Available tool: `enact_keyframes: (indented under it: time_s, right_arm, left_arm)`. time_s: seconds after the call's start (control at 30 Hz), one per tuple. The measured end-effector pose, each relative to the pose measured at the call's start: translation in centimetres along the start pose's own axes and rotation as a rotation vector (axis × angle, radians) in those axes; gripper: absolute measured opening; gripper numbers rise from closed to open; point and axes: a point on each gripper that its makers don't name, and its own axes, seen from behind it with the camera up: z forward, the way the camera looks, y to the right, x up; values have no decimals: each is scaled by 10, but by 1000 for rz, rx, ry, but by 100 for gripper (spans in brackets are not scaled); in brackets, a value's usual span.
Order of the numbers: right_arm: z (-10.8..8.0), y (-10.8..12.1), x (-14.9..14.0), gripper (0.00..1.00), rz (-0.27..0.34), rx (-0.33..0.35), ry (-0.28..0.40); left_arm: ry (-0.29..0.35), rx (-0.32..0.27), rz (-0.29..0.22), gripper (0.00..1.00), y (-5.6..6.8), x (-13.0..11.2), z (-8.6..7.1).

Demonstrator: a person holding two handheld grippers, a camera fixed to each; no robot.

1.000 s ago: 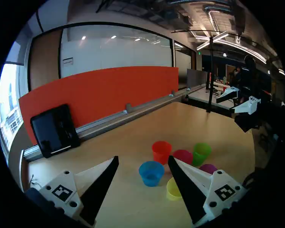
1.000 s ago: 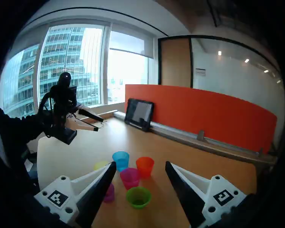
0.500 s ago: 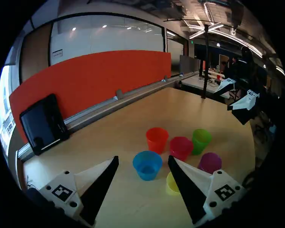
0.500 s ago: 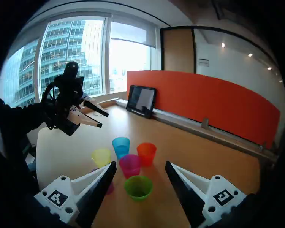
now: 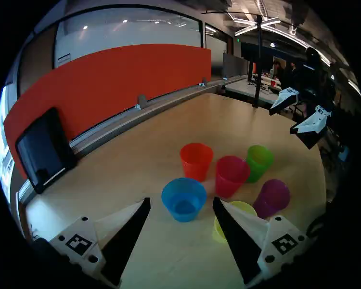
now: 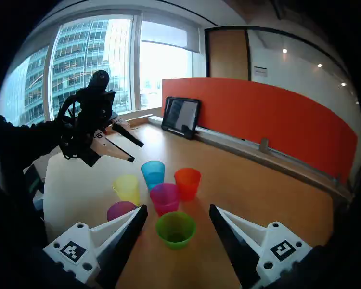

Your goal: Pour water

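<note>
**Cups untouched, pour not started**

Six cups are grouped on the desk (image 5: 147,139), with the pink cup (image 6: 164,198) taken as the centre. In the right gripper view, the orange cup (image 6: 187,182) is placed just beside it to the right and slightly behind. The blue cup (image 6: 153,173) is set just behind it, the green cup (image 6: 175,229) just in front, the yellow cup (image 6: 126,189) to its left and the purple cup (image 6: 120,210) front-left. All are upright. Whether water is in any of them cannot be told.

The left gripper (image 5: 180,199) is held wide and empty above the desk on the blue-cup side of the pink cup, with the blue cup framed between its fingers. The right gripper (image 6: 177,208) is also held wide and empty on the green-cup side, with the green cup framed between its fingers. No cup is touched by either.

Progress is judged at the very start, with nothing gripped, lifted or tipped. A source cup is left to be grasped, raised, tilted over another cup and set down.

A tablet (image 5: 43,149) is propped at the desk's far edge, well apart from the pink cup.
</note>
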Motion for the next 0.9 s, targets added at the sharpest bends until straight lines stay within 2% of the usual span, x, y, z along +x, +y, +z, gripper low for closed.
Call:
enact_keyframes:
  time_s: [0.3, 0.9]
  right_arm:
    - [5, -1, -14, 100, -7, 1, -29]
    - [7, 3, -24, 100, 1, 0, -49]
  left_arm:
    - [-56, -19, -1, 97, 1, -14, 20]
    - [-109, -34, 14, 97, 6, -25, 47]
